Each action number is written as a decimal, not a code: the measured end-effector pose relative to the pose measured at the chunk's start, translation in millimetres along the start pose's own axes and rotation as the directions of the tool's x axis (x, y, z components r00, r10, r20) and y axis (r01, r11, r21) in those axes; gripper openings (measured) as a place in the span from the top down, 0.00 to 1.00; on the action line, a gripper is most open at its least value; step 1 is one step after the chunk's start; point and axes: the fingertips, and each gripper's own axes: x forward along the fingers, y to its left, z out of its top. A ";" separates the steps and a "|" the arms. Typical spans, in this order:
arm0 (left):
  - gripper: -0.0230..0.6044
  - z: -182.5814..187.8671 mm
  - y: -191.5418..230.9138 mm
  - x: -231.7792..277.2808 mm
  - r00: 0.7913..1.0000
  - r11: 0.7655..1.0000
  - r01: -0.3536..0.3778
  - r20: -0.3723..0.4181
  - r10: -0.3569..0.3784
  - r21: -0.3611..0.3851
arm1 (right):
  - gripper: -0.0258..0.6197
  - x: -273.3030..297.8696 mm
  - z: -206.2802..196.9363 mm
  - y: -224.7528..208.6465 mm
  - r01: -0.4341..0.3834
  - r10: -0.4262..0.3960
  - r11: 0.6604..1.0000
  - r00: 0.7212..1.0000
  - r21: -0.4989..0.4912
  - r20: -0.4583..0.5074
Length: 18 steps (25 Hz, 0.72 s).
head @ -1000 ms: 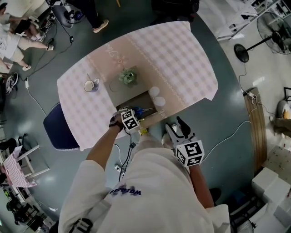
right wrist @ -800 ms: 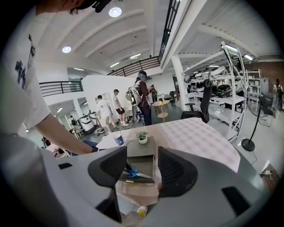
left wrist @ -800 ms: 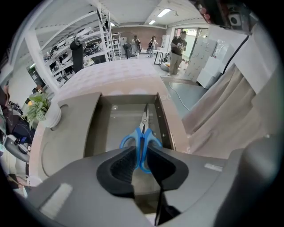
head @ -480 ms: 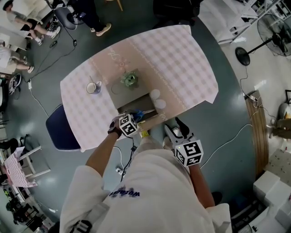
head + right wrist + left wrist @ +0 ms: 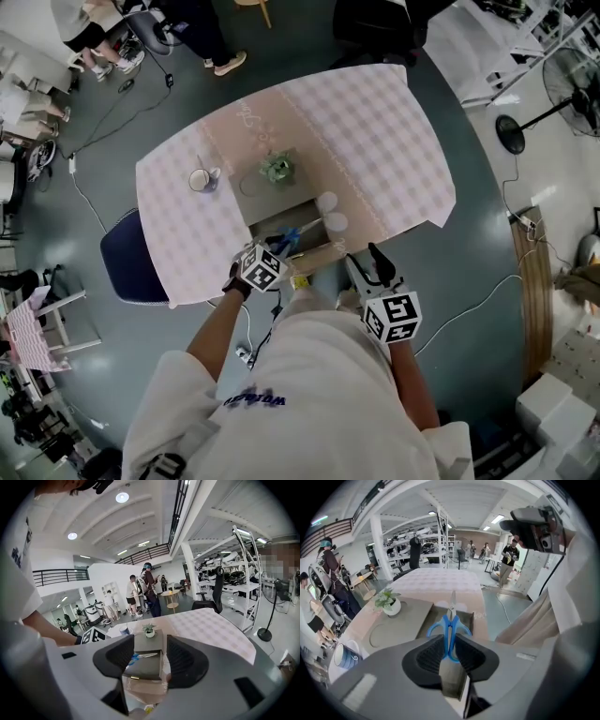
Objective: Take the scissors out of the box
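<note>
**A:** What's biggest here?

**B:** The table [image 5: 375, 141], in a pink check cloth. The box [image 5: 265, 225] stands open at the middle of its near edge. A grey flap [image 5: 255, 192] lies flat just behind the box, toward the table's middle.

**A:** And the tongs?

**B:** The left gripper [image 5: 449, 641] hangs over the box at the near edge. Its jaws are clamped on the blue handles of the scissors [image 5: 451, 620]. The right gripper [image 5: 149, 644] is off the table, just beyond the near edge and to the right of the box. Its jaws stand apart with nothing between them.

**A:** Anything smaller on the table?

**B:** A plant [image 5: 278, 168] in a white pot stands on the flap. A mug [image 5: 201, 178] sits near the left edge, well apart from the box. Two white round things [image 5: 331, 211] lie just beside the box's right side.

**A:** So where exactly are the scissors?

**B:** In the left jaws, over the open box. The blades point away toward the far edge. I can't tell whether the tips are clear of the rim.
</note>
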 end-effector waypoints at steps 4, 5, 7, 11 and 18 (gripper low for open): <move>0.84 24.9 5.6 -14.5 0.996 0.998 -0.049 0.072 0.052 -0.050 | 0.62 5.3 5.1 -8.2 -0.003 0.003 1.000 1.000 -0.030 0.002; 0.84 31.9 8.8 -19.1 0.994 0.996 -0.066 0.089 0.071 -0.062 | 0.62 6.1 8.1 -12.7 0.002 -0.001 0.999 1.000 -0.040 0.004; 0.83 46.4 15.4 -31.1 0.986 0.991 -0.098 0.128 0.109 -0.090 | 0.62 4.9 15.5 -22.1 0.018 -0.017 0.999 1.000 -0.050 0.012; 0.83 80.2 27.6 -56.1 0.960 0.981 -0.151 0.218 0.175 -0.124 | 0.62 1.2 36.6 -40.5 0.046 -0.043 0.996 0.998 -0.075 0.046; 0.83 160.1 45.3 -105.5 0.890 0.965 -0.220 0.377 0.258 -0.140 | 0.62 -0.3 81.6 -57.7 0.051 -0.035 0.984 0.995 -0.173 0.090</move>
